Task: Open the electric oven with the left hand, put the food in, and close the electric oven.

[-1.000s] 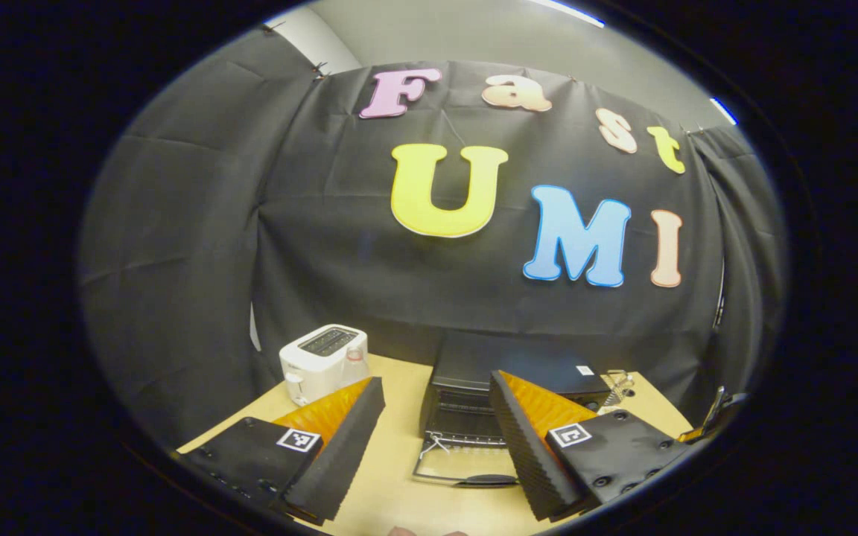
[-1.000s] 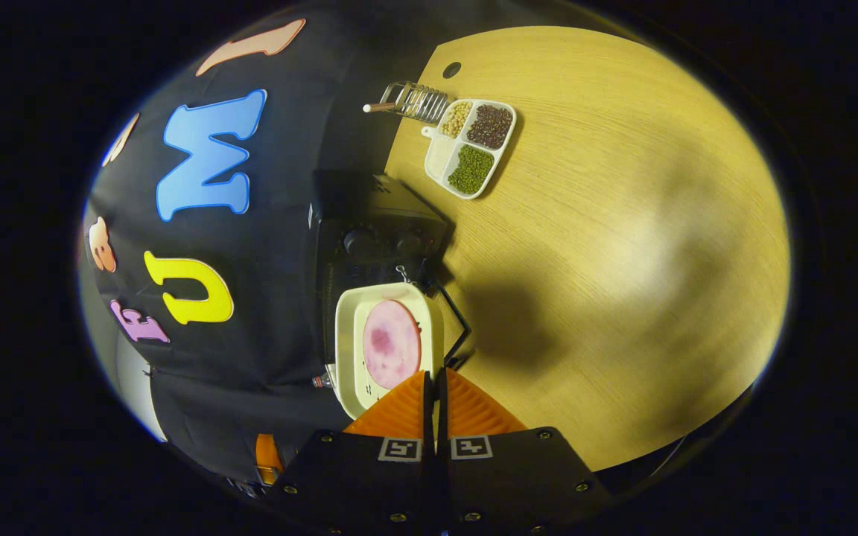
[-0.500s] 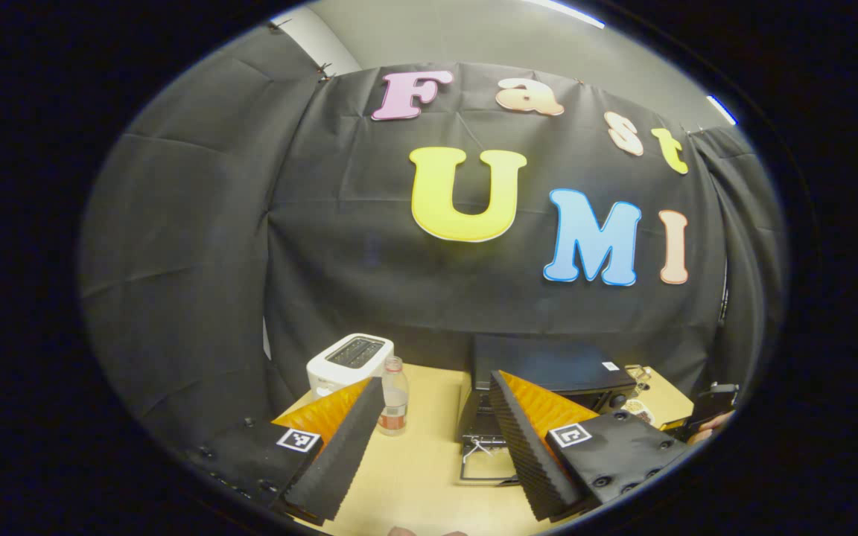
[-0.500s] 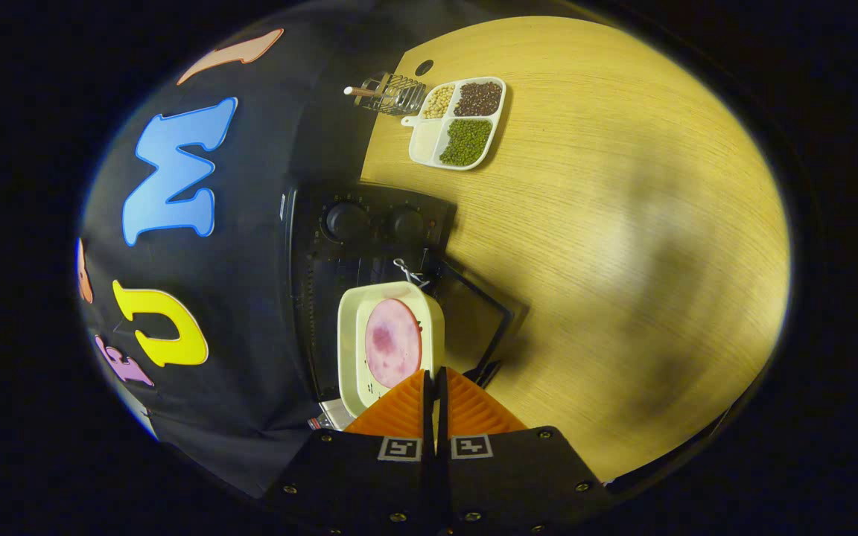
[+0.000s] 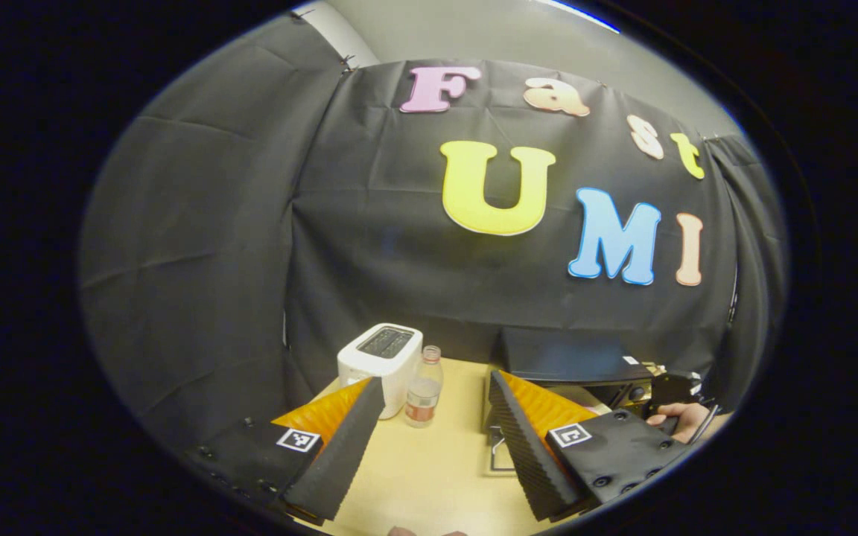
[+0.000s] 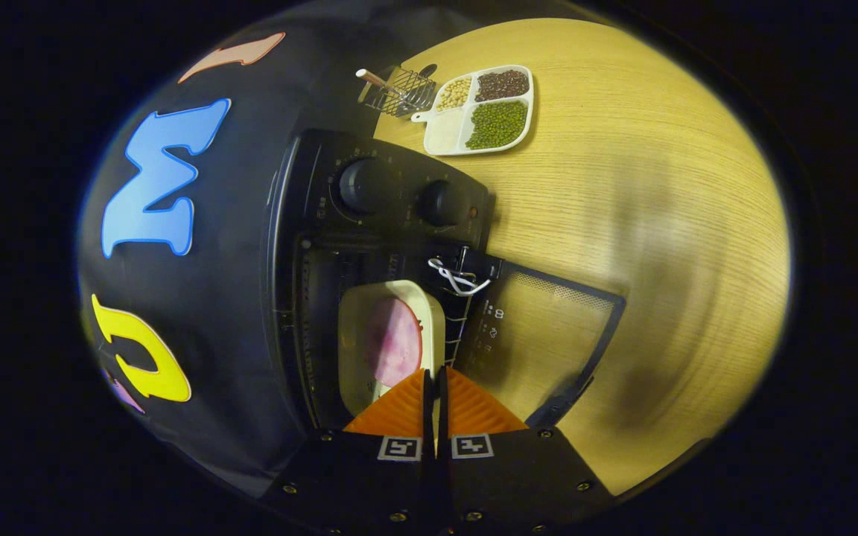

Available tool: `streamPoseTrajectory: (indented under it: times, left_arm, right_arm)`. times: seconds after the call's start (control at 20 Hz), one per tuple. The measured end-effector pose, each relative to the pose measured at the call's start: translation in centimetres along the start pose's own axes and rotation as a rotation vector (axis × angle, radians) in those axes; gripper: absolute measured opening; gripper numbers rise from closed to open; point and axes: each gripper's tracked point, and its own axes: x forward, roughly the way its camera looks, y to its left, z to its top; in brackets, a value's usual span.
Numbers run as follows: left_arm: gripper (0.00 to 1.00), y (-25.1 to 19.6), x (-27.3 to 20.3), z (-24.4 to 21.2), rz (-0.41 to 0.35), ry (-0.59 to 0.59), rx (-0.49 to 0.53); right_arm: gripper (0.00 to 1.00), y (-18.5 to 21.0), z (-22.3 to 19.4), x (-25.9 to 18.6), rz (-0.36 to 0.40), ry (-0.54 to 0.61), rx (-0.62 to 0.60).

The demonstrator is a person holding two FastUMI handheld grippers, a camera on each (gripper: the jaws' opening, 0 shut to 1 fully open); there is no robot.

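since 1 s ago carried closer: right gripper (image 6: 433,391) clamped on tray (image 6: 388,346) of food (image 6: 393,339), now entering open oven (image 6: 369,246) at 12 o'clock, door (image 6: 548,335) down at 2 o'clock, left gripper (image 5: 436,435) apart, empty; closing next.

Matt black oven (image 6: 392,193), wood-grain table (image 6: 660,223), glossy plastic tray (image 6: 392,339).

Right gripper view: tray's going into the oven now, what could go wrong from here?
1. The right gripper pinches only the near rim of the tray, so the tray could tip and the ham slice slide off.
2. The tray sits close to the wire rack guides at the oven mouth; an edge might catch.
3. The door lies open below the gripper, which may knock it when pulling out.
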Motion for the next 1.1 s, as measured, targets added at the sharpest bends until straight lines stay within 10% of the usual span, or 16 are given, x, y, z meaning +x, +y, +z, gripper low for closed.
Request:
streamPoseTrajectory:
  times: [0.75, 1.1]
  left_arm:
    - [0.91, 4.0, -0.3, -0.9, 0.056, 0.028, -0.036]
    - [0.91, 2.5, 0.6, -0.1, 0.041, 0.006, -0.035]
  right_arm:
    - [0.03, 3.7, 0.2, 6.3, 0.04, -0.066, 0.147]
    - [0.36, 4.6, -0.2, 3.4, 0.095, -0.018, 0.023]
